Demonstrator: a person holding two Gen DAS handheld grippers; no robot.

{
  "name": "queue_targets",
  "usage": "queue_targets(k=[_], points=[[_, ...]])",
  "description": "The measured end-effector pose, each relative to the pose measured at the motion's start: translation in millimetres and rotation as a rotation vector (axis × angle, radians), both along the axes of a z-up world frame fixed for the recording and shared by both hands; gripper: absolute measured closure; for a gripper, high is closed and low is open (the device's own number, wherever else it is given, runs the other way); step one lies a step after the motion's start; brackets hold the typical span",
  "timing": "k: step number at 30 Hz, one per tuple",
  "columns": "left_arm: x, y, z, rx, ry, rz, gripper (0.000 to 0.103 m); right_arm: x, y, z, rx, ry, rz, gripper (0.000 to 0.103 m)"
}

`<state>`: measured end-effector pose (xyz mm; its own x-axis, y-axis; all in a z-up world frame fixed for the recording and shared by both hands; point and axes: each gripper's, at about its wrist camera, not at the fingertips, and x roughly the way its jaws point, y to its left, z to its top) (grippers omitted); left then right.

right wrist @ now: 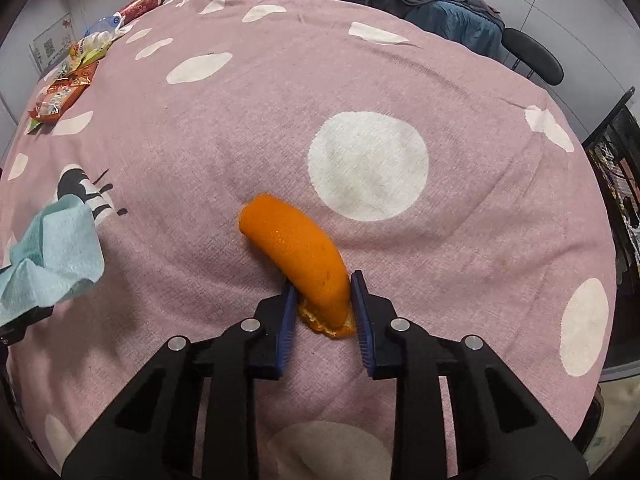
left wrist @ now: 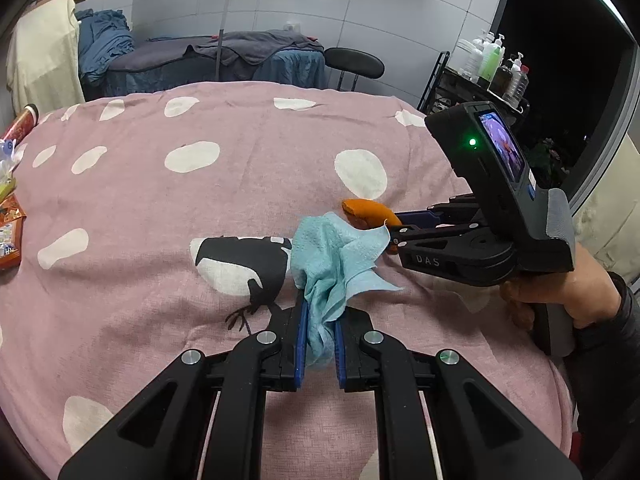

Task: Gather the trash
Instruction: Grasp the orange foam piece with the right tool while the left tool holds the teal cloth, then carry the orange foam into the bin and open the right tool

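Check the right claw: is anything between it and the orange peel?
Nothing visible. The orange peel already sits between the right claw's blue pads on the pink cloth. The blue tissue, pinched in the left claw, lies beside it, not in between.
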<state>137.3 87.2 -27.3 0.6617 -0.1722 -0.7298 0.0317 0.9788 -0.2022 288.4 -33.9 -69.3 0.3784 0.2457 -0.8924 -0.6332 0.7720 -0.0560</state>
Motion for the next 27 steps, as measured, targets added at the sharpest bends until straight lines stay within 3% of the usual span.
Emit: queue_targets(k=[13,27], points=[[2,-18,10,-0.034,-0.036,-0.039,0.092,-30,-68,60,0.259,-0.128,-0.182,0.081],[8,-87,30,-0.022,-0.128,-0.216,0.092,-81,-171,85,0.392,-0.203,-0.359,0.081]])
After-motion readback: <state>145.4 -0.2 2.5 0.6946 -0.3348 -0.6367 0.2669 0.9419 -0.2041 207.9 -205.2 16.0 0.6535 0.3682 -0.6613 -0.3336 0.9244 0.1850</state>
